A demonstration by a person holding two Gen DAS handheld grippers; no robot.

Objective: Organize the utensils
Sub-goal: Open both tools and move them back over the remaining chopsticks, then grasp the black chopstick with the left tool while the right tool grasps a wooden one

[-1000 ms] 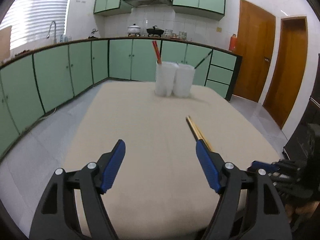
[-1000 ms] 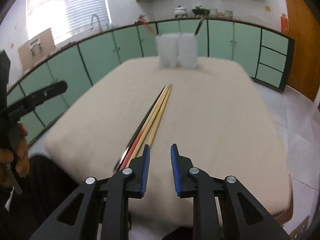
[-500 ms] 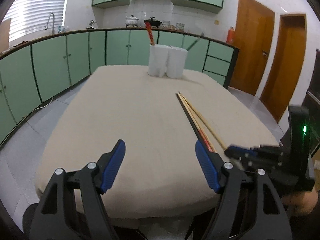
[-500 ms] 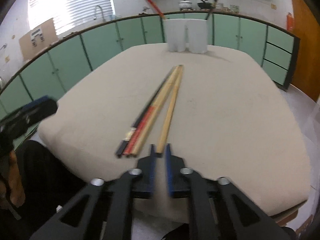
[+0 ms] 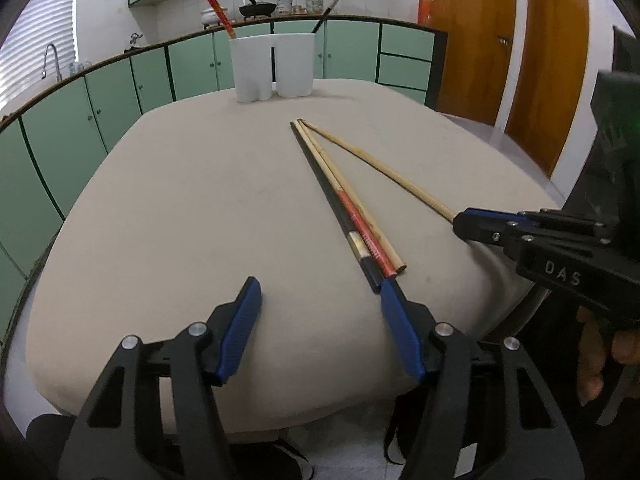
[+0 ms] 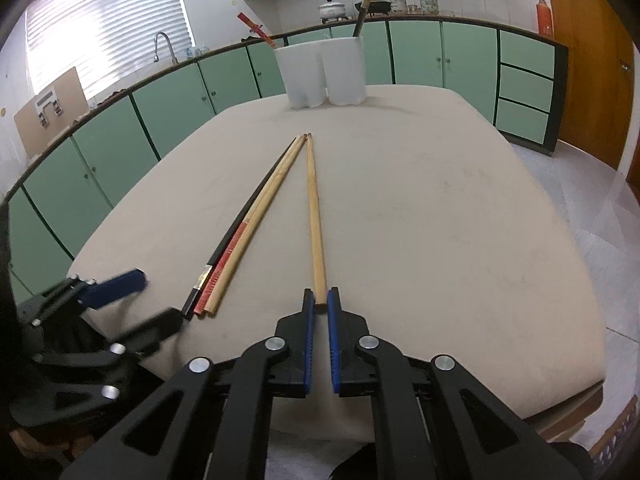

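Bamboo chopstick [image 6: 314, 216] between right gripper [image 6: 321, 303] pads

Pretty clearly a home kitchen: mint-green cabinets [image 6: 168, 108] run along the walls under a dark counter, there's a sink faucet [image 6: 164, 42] by the blinds, pots [image 5: 256, 9] against white tile, plus wooden doors [image 5: 556, 60] off to the side.

White holder [image 6: 326, 72]; beige table [image 6: 440, 220]; tan chopstick [image 6: 314, 216]; green cabinets [image 6: 168, 100] (black trim).
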